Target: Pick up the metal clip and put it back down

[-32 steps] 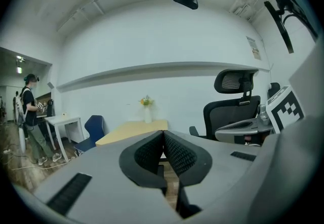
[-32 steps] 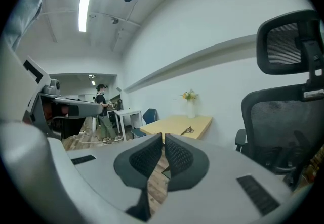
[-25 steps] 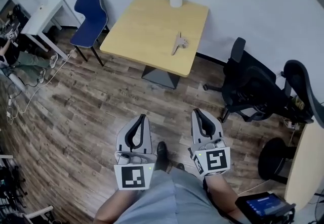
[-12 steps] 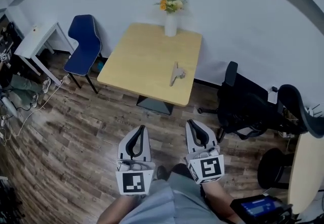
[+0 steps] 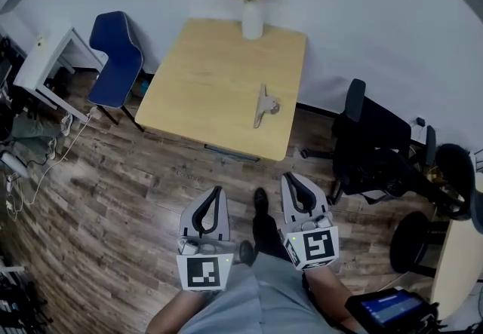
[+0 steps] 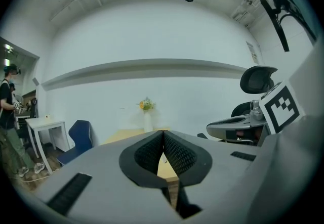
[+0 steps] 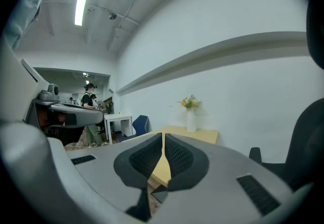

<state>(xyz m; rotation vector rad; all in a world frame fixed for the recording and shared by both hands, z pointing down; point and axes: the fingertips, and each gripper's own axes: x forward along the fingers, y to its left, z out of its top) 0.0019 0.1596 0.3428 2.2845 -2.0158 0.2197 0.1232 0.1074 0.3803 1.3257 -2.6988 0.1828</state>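
Observation:
The metal clip (image 5: 263, 105) lies on the light wooden table (image 5: 211, 91), toward its right edge, with nothing holding it. My left gripper (image 5: 213, 193) and right gripper (image 5: 290, 179) hang over the wooden floor, well short of the table's near edge. Both have their jaws pressed together with nothing between them. In the left gripper view the left gripper (image 6: 163, 132) points at the table (image 6: 121, 136). The tip of the right gripper (image 7: 163, 136) shows against the table (image 7: 200, 136) in the right gripper view. The clip is hidden in both gripper views.
A white vase with flowers (image 5: 252, 4) stands at the table's far edge. A blue chair (image 5: 113, 57) is left of the table, beside a white desk (image 5: 41, 61). Black office chairs (image 5: 377, 148) crowd the right side. A person (image 7: 90, 114) stands far left.
The view has shifted and the table now sits lower and nearer in the head view. Both grippers stay shut, side by side, over the floor.

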